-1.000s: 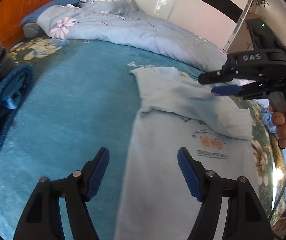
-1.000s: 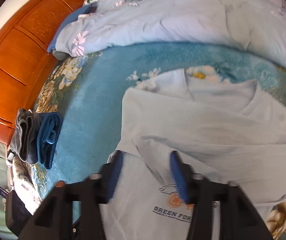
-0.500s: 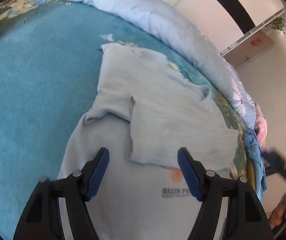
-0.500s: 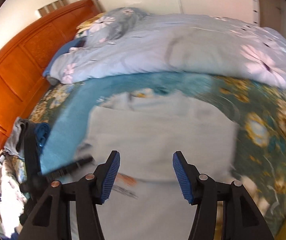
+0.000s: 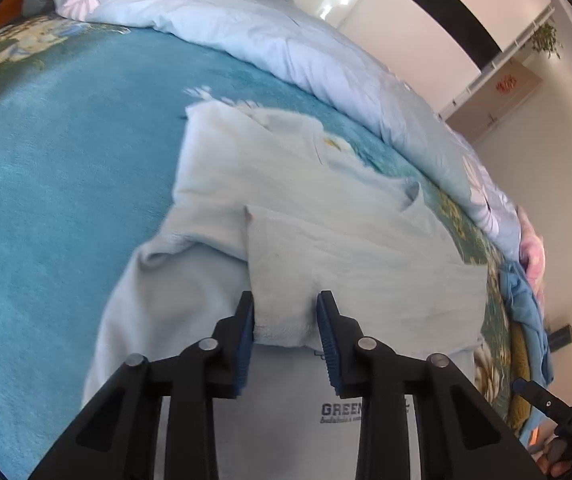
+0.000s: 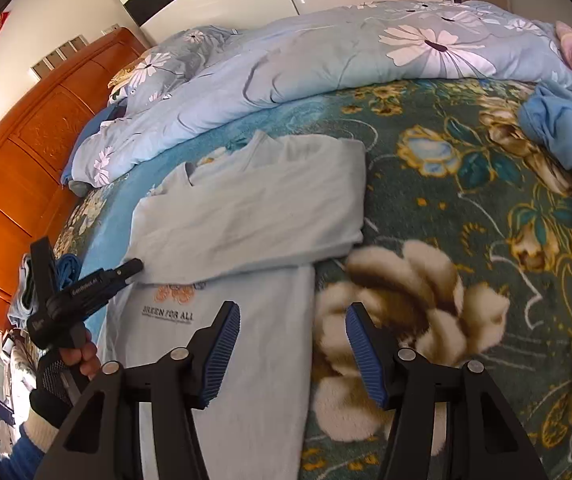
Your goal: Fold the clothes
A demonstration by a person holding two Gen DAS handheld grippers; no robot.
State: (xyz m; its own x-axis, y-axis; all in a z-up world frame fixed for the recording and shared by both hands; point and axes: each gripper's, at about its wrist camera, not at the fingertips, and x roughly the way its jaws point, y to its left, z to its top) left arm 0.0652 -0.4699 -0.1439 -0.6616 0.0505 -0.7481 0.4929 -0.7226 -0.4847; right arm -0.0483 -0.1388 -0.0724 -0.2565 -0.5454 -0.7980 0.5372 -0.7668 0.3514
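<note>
Only the right wrist view shows the carved orange-wood headboard point(image 6: 26, 168) and the hand point(image 6: 82, 356) gripping the left gripper point(image 5: 285, 322); the left wrist view shows that gripper's blue ribbed fingers point(image 5: 246, 332) clamped on the folded sleeve edge. The pale blue T-shirt point(image 6: 238, 216), soft knit, lies on the bed's plush teal floral blanket point(image 6: 466, 184), printed "GREEN FOR ALL". The right gripper point(image 6: 292, 354) hovers above the shirt's right edge, fingers apart, holding nothing.
</note>
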